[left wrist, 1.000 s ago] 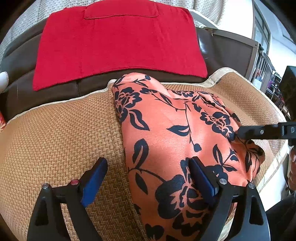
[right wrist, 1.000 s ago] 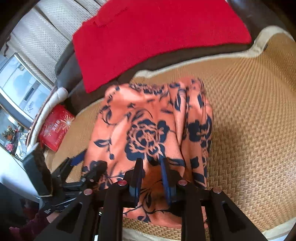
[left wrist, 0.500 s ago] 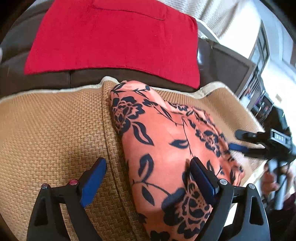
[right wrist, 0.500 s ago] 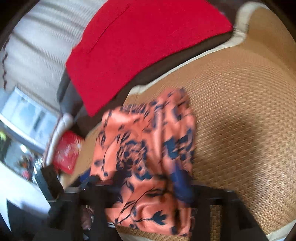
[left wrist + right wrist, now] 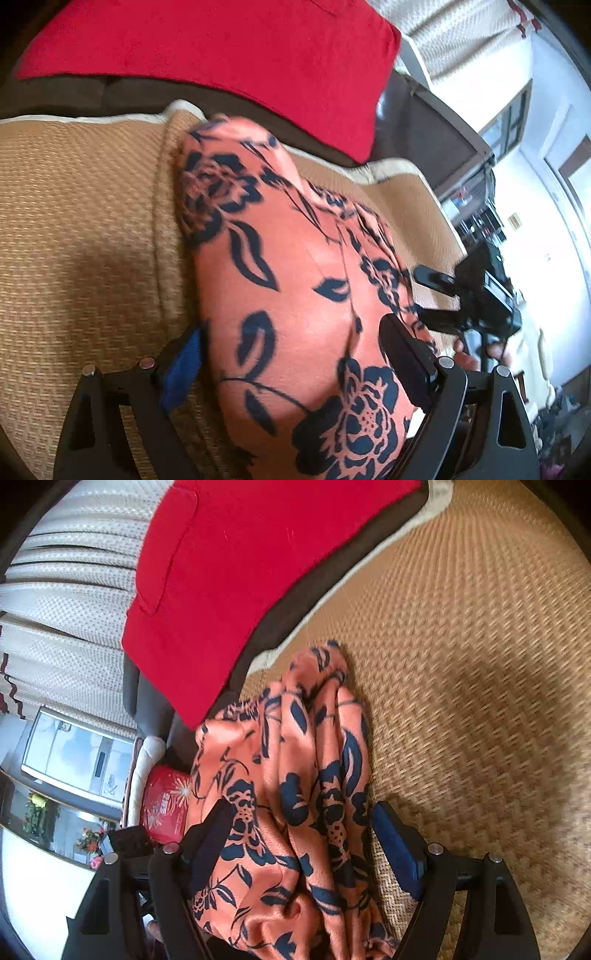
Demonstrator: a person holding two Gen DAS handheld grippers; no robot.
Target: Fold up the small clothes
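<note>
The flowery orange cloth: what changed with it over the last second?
The right tongs, shut on the flowery orange cloth a second ago, have opened wide around its bunched edge. The left tongs stayed open astride it. The red towel and woven mat stayed put.

A woven tan mat (image 5: pixel 480 664) with a pale border covers the seat of a dark brown sofa (image 5: pixel 110 94). A red cloth (image 5: pixel 221 48) hangs over the sofa's backrest. Behind the sofa there are cream curtains (image 5: pixel 66 602). Beside the sofa's end lies a red box (image 5: pixel 164 805), and beyond it stands a glass cabinet (image 5: pixel 70 753). Bright daylight falls on the white walls (image 5: pixel 554 184).
</note>
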